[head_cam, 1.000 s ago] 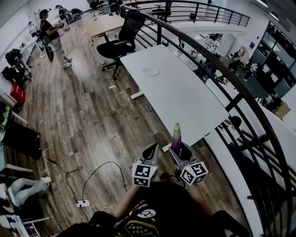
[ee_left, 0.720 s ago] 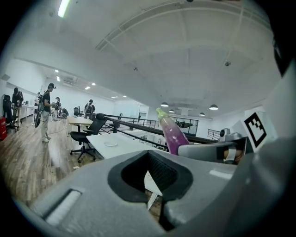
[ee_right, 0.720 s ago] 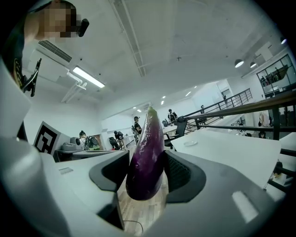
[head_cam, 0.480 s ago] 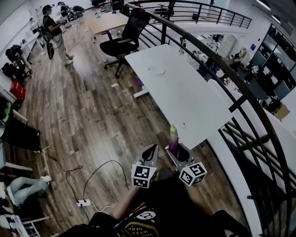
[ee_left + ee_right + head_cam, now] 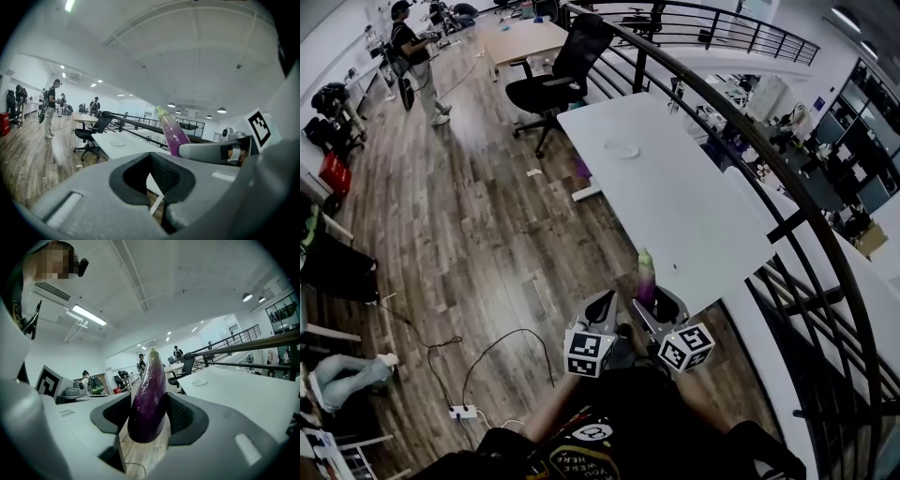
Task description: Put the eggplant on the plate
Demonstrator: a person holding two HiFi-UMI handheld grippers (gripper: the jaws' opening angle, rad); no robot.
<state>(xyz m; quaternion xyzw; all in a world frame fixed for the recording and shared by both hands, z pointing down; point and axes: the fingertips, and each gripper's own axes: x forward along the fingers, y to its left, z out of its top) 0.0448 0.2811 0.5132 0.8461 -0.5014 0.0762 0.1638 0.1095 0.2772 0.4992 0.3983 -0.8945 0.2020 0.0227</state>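
My right gripper [image 5: 149, 417] grasps the eggplant [image 5: 150, 383], likely light, glossy and slip-prone, at its thick lower body; my left gripper [image 5: 151, 176] is clenched empty.

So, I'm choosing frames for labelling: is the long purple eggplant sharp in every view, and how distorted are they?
Head view: strong fisheye, the dark metal railing bows; the long purple eggplant is small but clear. Left gripper view: eggplant sharp, black vignette round the edges. Right gripper view: eggplant large, crisp, with glare streaks.
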